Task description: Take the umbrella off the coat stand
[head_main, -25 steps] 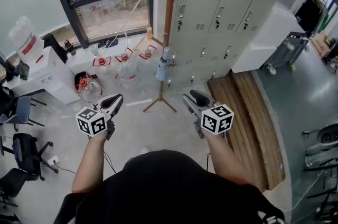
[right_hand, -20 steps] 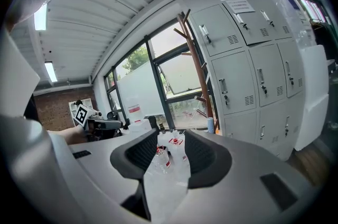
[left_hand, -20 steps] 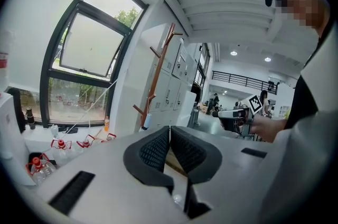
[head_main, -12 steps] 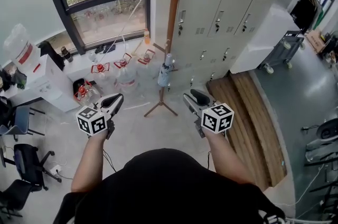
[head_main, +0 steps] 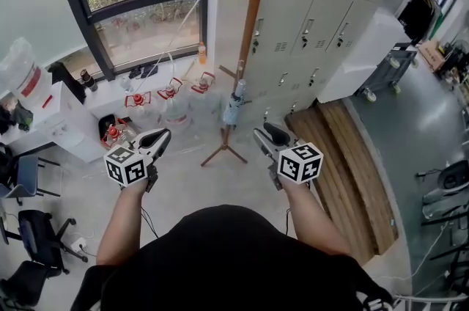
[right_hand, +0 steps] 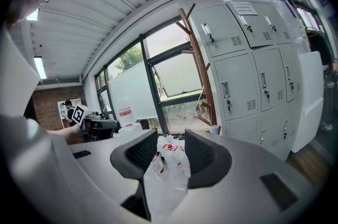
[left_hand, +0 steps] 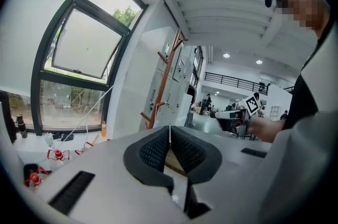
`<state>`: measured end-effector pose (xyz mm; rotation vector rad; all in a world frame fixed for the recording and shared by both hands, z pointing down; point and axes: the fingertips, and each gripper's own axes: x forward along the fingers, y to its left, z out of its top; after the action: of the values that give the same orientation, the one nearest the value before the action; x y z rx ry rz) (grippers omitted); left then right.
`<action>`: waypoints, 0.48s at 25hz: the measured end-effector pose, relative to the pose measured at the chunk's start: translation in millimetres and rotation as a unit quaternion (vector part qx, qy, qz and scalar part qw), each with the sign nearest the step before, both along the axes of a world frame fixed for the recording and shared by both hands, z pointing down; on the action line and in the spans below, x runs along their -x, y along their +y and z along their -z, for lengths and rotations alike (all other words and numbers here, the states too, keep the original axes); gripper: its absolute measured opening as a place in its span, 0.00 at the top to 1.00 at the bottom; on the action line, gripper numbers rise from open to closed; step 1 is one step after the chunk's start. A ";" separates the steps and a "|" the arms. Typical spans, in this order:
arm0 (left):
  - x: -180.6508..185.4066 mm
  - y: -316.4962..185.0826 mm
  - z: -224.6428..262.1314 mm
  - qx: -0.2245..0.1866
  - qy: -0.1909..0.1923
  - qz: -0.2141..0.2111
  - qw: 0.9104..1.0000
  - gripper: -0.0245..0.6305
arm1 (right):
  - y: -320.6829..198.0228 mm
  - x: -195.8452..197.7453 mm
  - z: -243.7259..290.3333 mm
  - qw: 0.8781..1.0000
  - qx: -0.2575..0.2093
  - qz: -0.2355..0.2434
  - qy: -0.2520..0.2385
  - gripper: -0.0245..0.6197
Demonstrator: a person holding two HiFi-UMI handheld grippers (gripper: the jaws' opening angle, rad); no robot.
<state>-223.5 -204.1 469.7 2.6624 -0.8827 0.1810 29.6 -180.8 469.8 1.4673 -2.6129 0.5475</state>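
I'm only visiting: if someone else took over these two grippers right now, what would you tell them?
Left gripper: shut, empty.
Right gripper: open, empty.
Both are held up, short of the coat stand.
The folded umbrella hangs low on the stand, untouched.
Done: nothing yet.
Left: step closer, grip the umbrella, lift it off its peg.

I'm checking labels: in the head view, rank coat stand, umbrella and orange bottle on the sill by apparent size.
Coat stand, largest.
Umbrella, next.
Orange bottle, smallest, though it sits farther from the camera.
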 end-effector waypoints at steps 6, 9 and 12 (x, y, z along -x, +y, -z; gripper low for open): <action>23.0 -8.6 -2.3 0.005 0.001 -0.005 1.000 0.92 | -8.1 13.1 -4.3 1.000 0.005 -0.019 0.001 0.70; 29.5 -9.4 -3.8 0.007 0.007 -0.003 1.000 0.92 | -11.2 11.0 -13.0 0.999 0.011 -0.030 0.005 0.70; 29.8 -11.4 -5.3 0.007 0.007 -0.004 1.000 0.92 | -17.3 6.4 -20.3 0.999 0.016 -0.039 0.007 0.70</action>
<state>-253.3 -215.6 475.0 2.6510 -0.8625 0.1699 23.3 -198.1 490.1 1.5639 -2.5320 0.5829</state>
